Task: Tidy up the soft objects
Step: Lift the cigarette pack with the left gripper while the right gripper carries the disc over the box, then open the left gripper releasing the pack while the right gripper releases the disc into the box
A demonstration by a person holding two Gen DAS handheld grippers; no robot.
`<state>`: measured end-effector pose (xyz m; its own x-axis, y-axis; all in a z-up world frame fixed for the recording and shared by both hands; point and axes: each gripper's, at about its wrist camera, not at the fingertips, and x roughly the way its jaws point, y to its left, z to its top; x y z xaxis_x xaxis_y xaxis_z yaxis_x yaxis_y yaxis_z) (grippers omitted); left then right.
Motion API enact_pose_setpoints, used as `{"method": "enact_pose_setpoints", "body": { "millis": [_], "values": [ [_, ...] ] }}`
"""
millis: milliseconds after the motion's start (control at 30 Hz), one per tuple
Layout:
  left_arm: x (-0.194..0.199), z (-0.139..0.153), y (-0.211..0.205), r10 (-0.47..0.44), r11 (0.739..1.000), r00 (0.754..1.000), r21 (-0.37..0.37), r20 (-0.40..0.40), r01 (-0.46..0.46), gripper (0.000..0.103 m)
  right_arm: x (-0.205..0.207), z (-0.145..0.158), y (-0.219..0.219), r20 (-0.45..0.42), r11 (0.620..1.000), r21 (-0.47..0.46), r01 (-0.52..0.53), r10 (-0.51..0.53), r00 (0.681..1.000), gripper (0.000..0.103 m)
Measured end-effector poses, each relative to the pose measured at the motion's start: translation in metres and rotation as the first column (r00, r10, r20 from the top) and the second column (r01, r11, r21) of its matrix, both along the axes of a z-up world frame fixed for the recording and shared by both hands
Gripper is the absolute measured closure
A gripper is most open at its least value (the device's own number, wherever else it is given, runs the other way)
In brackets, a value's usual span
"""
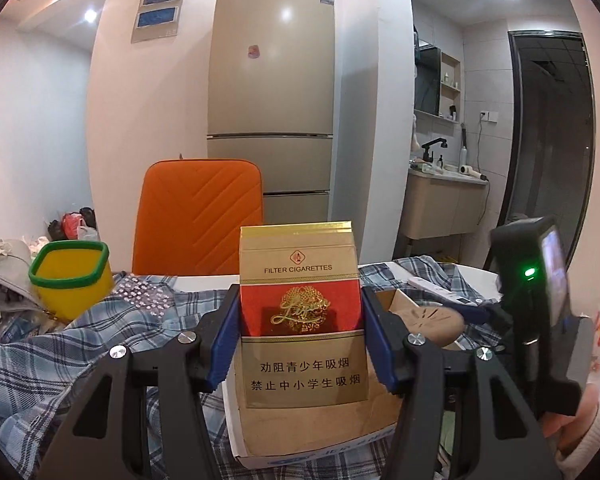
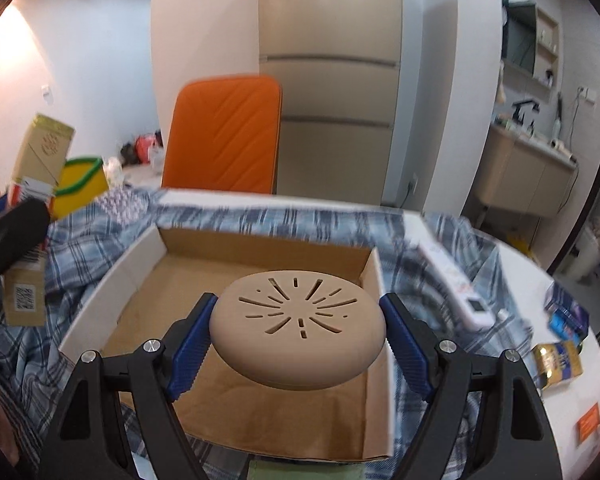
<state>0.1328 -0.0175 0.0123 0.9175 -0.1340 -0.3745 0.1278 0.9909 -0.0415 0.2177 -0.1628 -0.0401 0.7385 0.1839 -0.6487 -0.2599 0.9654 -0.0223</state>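
My left gripper (image 1: 300, 336) is shut on a gold and red cigarette carton (image 1: 300, 320), held upright above the near left part of an open cardboard box (image 1: 316, 436). The carton also shows in the right wrist view (image 2: 40, 160). My right gripper (image 2: 298, 332) is shut on a beige round soft pad with slits (image 2: 298, 320), held over the right side of the cardboard box (image 2: 260, 256). The pad also shows in the left wrist view (image 1: 432, 320). The box floor under the pad is bare.
A blue plaid cloth (image 2: 76, 264) covers the table. A yellow bin with a green rim (image 1: 72, 276) stands at the left, an orange chair (image 1: 200, 216) behind. A white remote (image 2: 456, 292), small blue boxes (image 2: 568, 320) and a gold pack (image 2: 556, 364) lie at the right.
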Motion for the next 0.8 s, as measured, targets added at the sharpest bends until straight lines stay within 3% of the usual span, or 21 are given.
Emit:
{"method": "enact_pose_setpoints", "body": {
  "millis": [100, 433, 600, 667, 733, 800],
  "values": [
    [0.003, 0.0, 0.0, 0.008, 1.0, 1.0, 0.001, 0.0, -0.008, 0.047, 0.004, -0.01, 0.003, -0.034, 1.0, -0.005, -0.01, 0.009, 0.999, 0.02],
    [0.002, -0.002, 0.004, 0.02, 1.0, 1.0, 0.005, 0.0, -0.02, 0.047, 0.003, -0.011, 0.004, -0.022, 0.999, -0.042, -0.002, 0.001, 1.0, 0.019],
    [0.002, -0.003, 0.005, 0.018, 1.0, 1.0, -0.005, -0.003, -0.018, 0.047, 0.002, -0.01, 0.001, -0.022, 1.0, -0.013, -0.01, 0.01, 1.0, 0.018],
    [0.002, -0.003, 0.007, 0.023, 1.0, 1.0, -0.007, 0.0, -0.023, 0.037, 0.0, -0.005, 0.0, 0.003, 1.0, -0.001, -0.012, 0.012, 1.0, 0.017],
    [0.0, -0.002, 0.009, 0.037, 0.999, 0.999, -0.016, 0.024, -0.037, 0.011, -0.003, -0.001, -0.001, 0.029, 1.0, 0.0, -0.009, 0.009, 1.0, 0.014],
    [-0.003, 0.0, 0.012, 0.043, 0.999, 0.998, -0.029, 0.052, -0.041, 0.006, -0.006, 0.003, -0.003, 0.05, 1.0, 0.003, 0.0, 0.0, 0.999, 0.013]
  ]
}}
